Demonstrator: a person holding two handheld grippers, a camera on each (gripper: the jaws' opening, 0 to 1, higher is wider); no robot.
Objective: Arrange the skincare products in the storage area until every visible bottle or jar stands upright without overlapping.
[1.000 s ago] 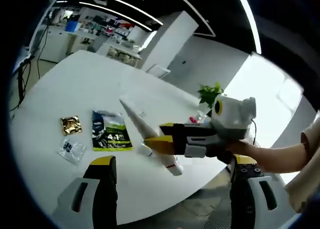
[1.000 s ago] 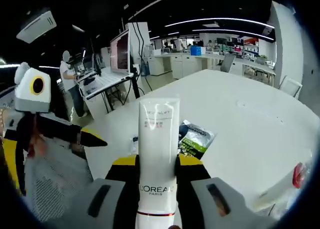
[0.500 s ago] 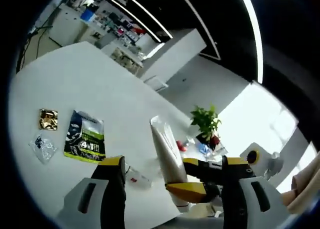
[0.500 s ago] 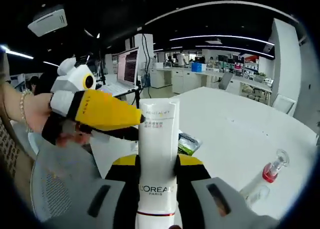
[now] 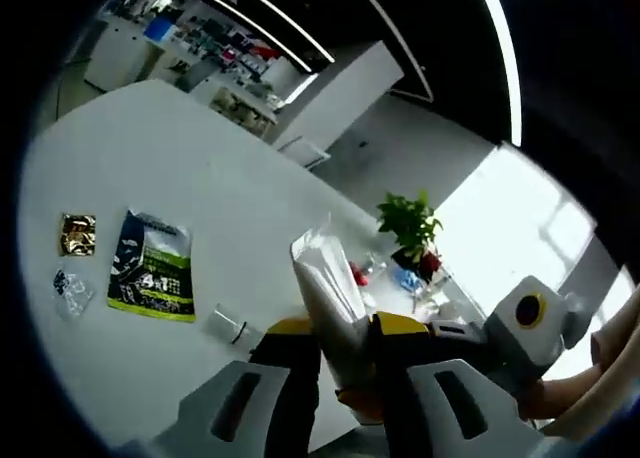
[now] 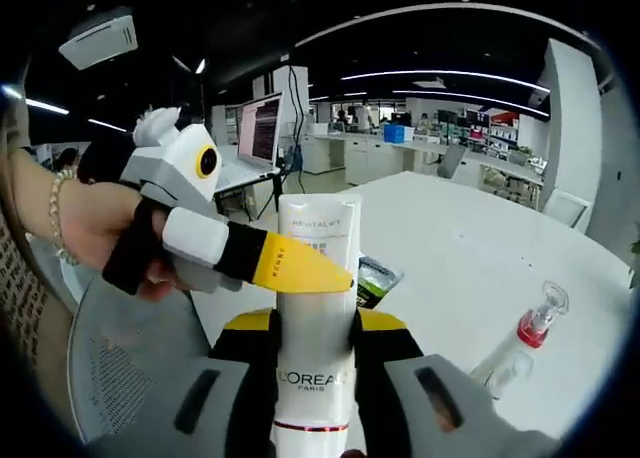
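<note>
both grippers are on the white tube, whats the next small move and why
Probably release the right gripper, so the left gripper can carry the white tube to the table and stand it up. Both jaws pinch it in mid-air, above the table.

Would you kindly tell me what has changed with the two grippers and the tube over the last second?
The left gripper came across to the white L'Oreal tube and closed its jaws on the tube's upper part; a second ago they were open and apart from it. The right gripper kept its hold on the lower part. The sachets stayed lying on the white table.
</note>
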